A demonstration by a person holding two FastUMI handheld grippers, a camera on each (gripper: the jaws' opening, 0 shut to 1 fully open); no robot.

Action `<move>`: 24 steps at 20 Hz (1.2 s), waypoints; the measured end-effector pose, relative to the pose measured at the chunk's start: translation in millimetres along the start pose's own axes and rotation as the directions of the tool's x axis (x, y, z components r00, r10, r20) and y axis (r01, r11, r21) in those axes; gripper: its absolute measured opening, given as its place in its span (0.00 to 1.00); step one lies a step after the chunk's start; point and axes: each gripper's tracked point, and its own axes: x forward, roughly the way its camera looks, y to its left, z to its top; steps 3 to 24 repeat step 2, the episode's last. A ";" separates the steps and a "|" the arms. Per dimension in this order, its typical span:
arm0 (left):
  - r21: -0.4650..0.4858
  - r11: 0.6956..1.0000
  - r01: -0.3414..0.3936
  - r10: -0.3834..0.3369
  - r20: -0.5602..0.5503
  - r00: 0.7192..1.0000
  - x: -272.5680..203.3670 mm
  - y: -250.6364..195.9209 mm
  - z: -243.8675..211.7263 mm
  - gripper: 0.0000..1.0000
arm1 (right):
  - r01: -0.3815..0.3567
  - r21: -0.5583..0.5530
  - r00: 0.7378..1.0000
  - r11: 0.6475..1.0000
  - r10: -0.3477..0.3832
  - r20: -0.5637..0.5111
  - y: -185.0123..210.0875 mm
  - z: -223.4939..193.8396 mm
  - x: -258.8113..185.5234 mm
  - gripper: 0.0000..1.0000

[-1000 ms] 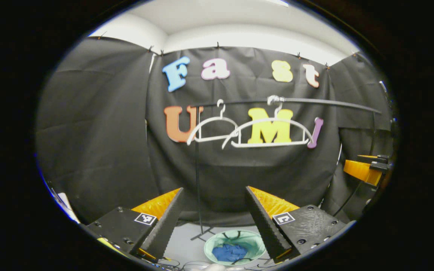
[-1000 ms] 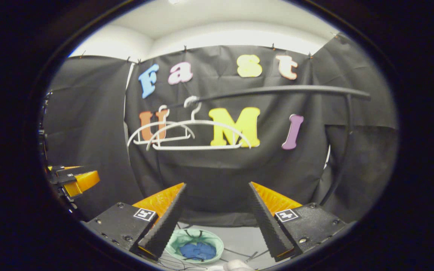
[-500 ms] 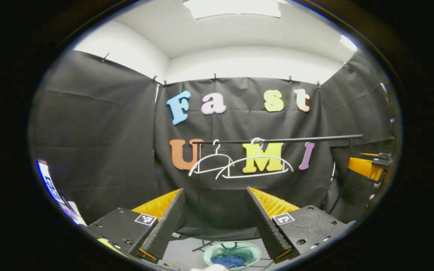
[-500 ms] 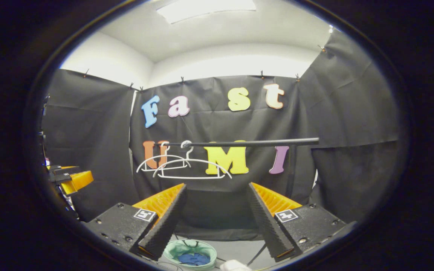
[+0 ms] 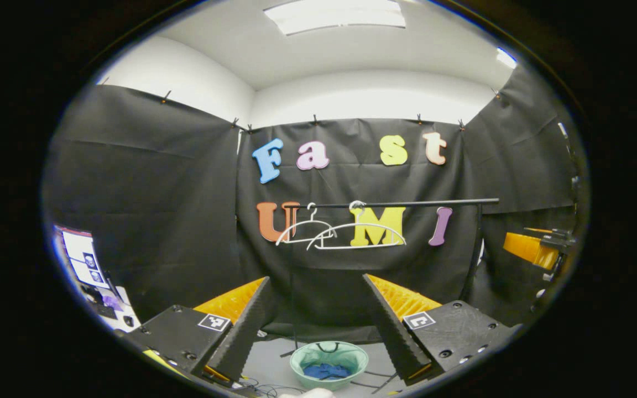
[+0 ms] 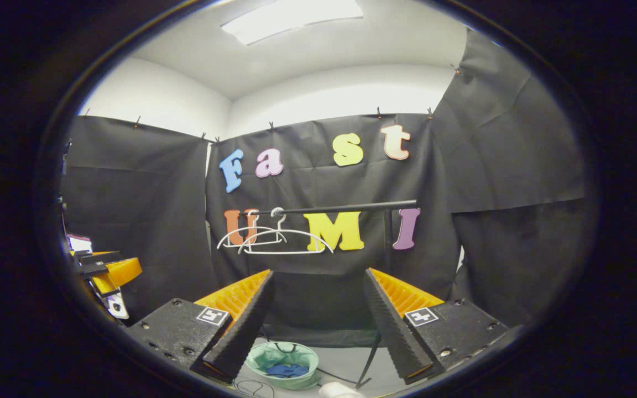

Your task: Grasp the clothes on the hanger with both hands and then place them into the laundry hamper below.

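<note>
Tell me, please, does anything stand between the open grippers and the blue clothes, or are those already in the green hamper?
Nothing visible does. The blue clothes already lie inside the pale green laundry hamper on the floor; both white wire hangers hang bare.

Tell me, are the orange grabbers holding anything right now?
No, nothing is held. The left gripper and right gripper are both open and empty. The blue clothes lie in the hamper.

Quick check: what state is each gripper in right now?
Left gripper: open, holding nothing.
Right gripper: open, holding nothing.
</note>
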 end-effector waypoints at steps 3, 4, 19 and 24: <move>0.012 0.999 -0.038 0.038 0.005 0.999 -19.2 0.7 4.8 1.00 | -0.027 0.017 1.000 0.999 0.027 -0.015 -1.9 -6.4 -15.2 1.00; 0.012 0.999 -0.038 0.038 0.005 0.999 -19.2 0.7 4.8 1.00 | -0.027 0.017 1.000 0.999 0.027 -0.015 -1.9 -6.4 -15.2 1.00; 0.012 0.999 -0.038 0.038 0.005 0.999 -19.2 0.7 4.8 1.00 | -0.027 0.017 1.000 0.999 0.027 -0.015 -1.9 -6.4 -15.2 1.00; 0.012 0.999 -0.038 0.038 0.005 0.999 -19.2 0.7 4.8 1.00 | -0.027 0.017 1.000 0.999 0.027 -0.015 -1.9 -6.4 -15.2 1.00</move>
